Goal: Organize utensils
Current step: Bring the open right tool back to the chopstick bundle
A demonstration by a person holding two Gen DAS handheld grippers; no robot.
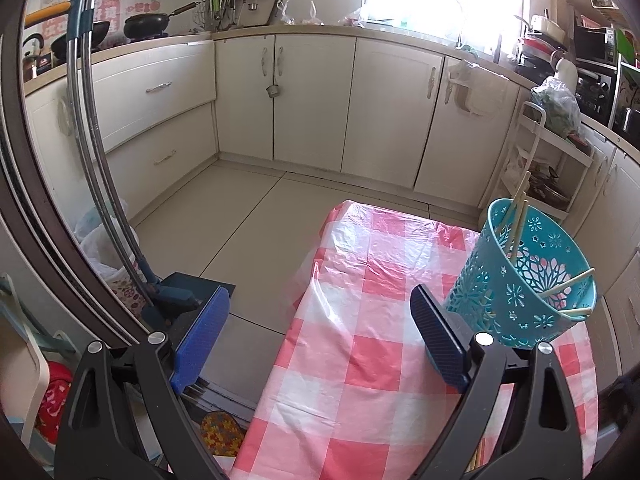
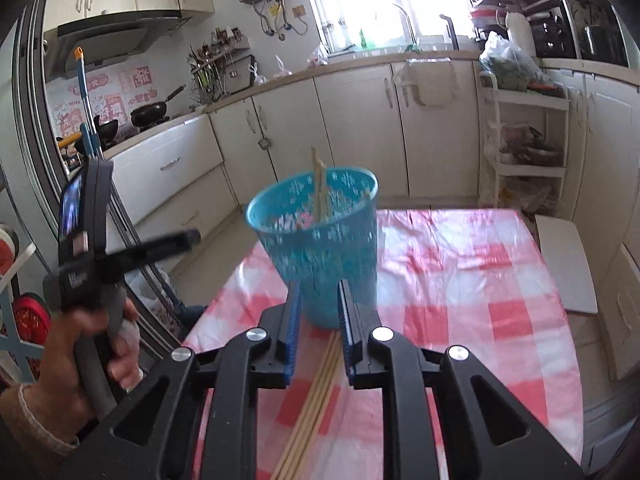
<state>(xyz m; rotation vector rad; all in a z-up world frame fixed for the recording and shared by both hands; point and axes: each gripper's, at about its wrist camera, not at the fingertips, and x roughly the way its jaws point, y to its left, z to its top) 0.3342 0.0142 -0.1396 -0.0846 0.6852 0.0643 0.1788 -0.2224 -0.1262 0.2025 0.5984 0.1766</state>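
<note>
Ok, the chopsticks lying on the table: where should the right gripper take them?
Pinch the chopsticks across the bundle, a little back from their far tips, coming down from above. They lie flat on the table, side by side, running lengthwise between the right gripper's open fingers, so closing should gather them. The tips end close by the basket; avoid gripping there.

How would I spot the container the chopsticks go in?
Find the table with the pink-and-white checked cloth. Standing on it is a turquoise plastic cup with flower-shaped cut-outs, and chopsticks poke out of its top. It is the only container on the cloth.
</note>
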